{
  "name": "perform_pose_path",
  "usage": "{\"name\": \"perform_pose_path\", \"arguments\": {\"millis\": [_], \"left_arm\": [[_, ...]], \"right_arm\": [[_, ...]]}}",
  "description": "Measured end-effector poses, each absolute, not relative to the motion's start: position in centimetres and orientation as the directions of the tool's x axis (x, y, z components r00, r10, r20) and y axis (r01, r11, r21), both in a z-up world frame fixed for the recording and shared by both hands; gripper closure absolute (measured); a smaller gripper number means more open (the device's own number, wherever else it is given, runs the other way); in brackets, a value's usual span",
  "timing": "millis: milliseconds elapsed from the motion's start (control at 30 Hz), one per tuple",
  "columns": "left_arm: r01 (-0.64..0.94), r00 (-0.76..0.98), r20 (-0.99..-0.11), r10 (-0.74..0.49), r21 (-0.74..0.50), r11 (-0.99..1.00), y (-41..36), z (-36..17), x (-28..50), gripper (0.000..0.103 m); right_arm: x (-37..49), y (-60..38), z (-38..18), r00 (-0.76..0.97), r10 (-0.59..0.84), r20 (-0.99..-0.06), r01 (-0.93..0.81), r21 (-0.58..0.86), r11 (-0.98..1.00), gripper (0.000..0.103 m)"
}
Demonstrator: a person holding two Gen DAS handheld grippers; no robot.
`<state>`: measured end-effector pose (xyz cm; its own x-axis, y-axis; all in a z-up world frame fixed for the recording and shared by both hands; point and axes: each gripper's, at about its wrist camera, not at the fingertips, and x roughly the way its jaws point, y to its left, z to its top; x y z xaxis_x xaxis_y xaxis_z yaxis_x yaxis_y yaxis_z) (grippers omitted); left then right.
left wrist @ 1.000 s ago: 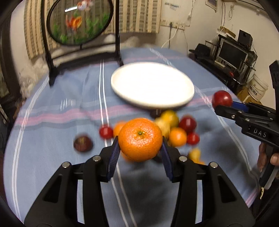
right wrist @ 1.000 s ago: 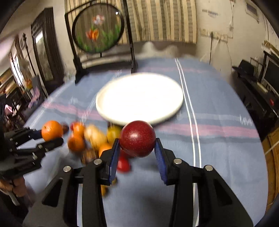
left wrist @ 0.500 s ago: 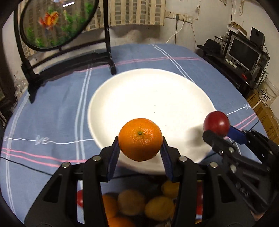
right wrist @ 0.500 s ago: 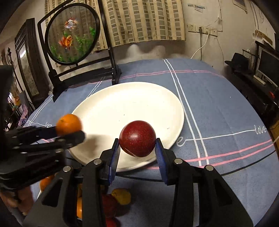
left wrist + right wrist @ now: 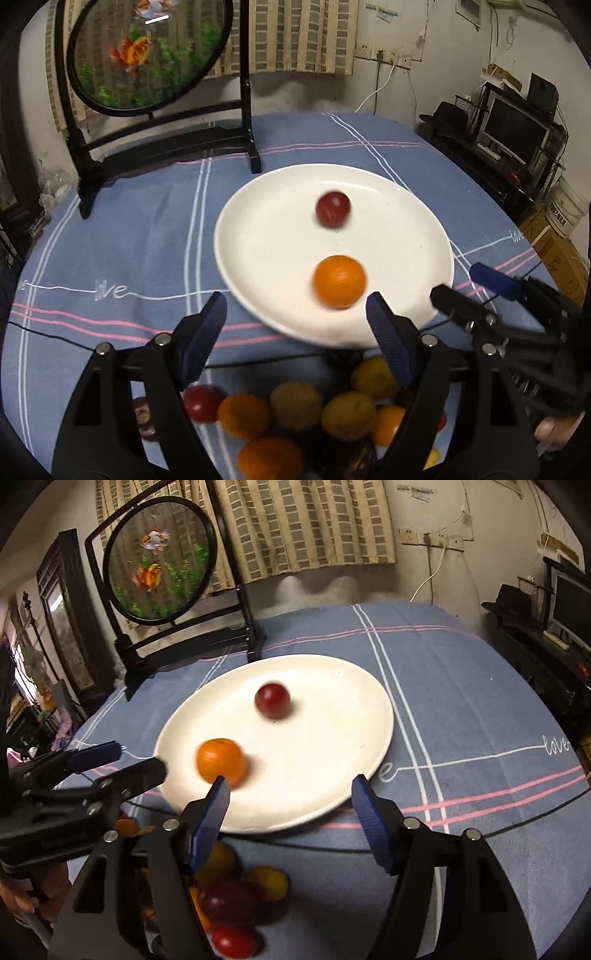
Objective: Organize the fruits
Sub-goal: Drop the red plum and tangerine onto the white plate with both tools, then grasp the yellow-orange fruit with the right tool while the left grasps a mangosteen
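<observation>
**Both fruits loose on the plate, my fingers spreading**

The blue cloth [image 5: 147, 229] over the surface carries stitched white script: "love" reads clearly at the right edge in my right view, and a partial "ve" shows in my left view. A pale bucket [image 5: 565, 214] by the wall has dark print too small to read.

My left gripper [image 5: 295, 325] tilts down toward the near rim of the white plate [image 5: 258, 236], its ribbed blue fingers [image 5: 203, 332] opening with nothing between them. My right gripper [image 5: 290, 801] slants down the same way, opening too, and it is empty. A bare hand [image 5: 557, 430] shows under its handle.

The orange [image 5: 339, 281], round and dimpled, sits blurred on the smooth plate's near half. The dark red fruit [image 5: 272, 700], glossy and round, lies further in, apart from it.

Just before the plate's near edge lies a heap of small fruits [image 5: 295, 413], yellow, orange and red. A round fish picture in a black stand [image 5: 159, 559] rises behind.
</observation>
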<state>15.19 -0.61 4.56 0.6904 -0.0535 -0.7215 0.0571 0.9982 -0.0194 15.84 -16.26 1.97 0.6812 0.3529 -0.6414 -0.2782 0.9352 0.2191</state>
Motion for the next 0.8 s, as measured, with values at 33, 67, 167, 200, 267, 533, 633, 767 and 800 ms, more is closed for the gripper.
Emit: {"name": "perform_pose_path", "arguments": {"millis": [33,67,167,200,267,533,633,767,800], "left_arm": [[0.052,0.689,-0.724,-0.044,-0.011,0.999,-0.2,4.5,14.4,0.023],[0.042,0.686,-0.727,-0.035,-0.008,0.999,0.2,4.4,13.8,0.023],[0.019,0.681,-0.732,-0.015,-0.003,1.000,1.4,4.2,12.4,0.022],[0.012,0.678,-0.735,-0.007,0.001,1.000,1.9,4.1,12.0,0.022],[0.001,0.671,-0.741,0.003,0.006,1.000,3.0,3.7,11.0,0.022],[-0.018,0.642,-0.764,0.063,0.067,0.998,7.0,2.2,8.7,0.020],[-0.022,0.629,-0.773,0.086,0.093,0.995,8.0,1.5,8.4,0.020],[-0.024,0.612,-0.785,0.093,0.100,0.995,8.6,0.6,8.1,0.020],[-0.022,0.607,-0.789,0.092,0.099,0.995,8.6,0.3,8.2,0.020]], "right_arm": [[15.7,-16.3,2.1,0.681,0.353,-0.642,-0.279,0.218,0.935,0.035],[15.5,-16.3,2.2,0.681,0.352,-0.643,-0.281,0.215,0.935,0.035],[15.3,-16.1,2.2,0.672,0.349,-0.653,-0.284,0.208,0.936,0.035],[15.3,-16.1,2.1,0.664,0.352,-0.660,-0.286,0.210,0.935,0.035],[15.2,-16.1,1.9,0.643,0.365,-0.673,-0.293,0.225,0.929,0.035],[13.7,-15.6,2.6,0.601,0.408,-0.687,-0.374,0.210,0.903,0.035],[13.3,-15.5,2.6,0.575,0.423,-0.700,-0.401,0.209,0.892,0.035],[13.1,-15.2,2.3,0.553,0.413,-0.724,-0.425,0.181,0.887,0.035],[13.0,-15.3,2.2,0.548,0.412,-0.728,-0.429,0.178,0.885,0.035]]}}
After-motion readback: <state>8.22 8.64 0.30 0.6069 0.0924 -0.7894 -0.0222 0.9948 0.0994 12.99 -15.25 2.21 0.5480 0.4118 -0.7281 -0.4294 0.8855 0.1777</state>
